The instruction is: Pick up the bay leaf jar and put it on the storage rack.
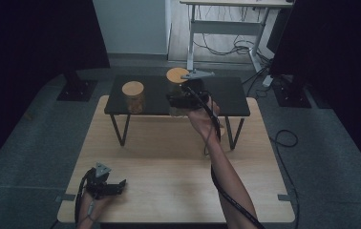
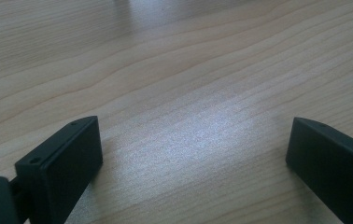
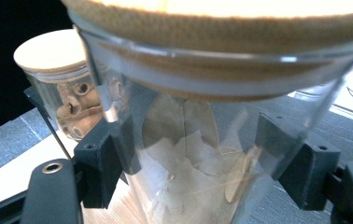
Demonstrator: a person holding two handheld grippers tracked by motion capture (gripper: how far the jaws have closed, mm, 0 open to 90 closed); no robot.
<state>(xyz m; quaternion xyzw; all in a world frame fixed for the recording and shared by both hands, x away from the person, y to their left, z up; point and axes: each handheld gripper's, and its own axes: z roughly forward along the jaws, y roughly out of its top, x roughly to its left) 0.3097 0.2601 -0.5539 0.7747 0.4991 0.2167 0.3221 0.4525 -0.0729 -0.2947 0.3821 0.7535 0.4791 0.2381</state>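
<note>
The right gripper (image 1: 181, 100) has its jaws pinched on the glass walls of a clear jar (image 3: 202, 154), just below its cork lid (image 1: 177, 75). The jar holds pale dried leaves and stands at the front edge of the black shelf (image 1: 226, 90), right of centre. A second jar (image 1: 133, 97) with a cork lid, holding tube-shaped brown pieces, stands well apart to the left on the same shelf. The left gripper (image 1: 116, 187) rests low on the wooden table (image 1: 169, 162) at the near left corner, jaws spread wide with bare wood between them.
</note>
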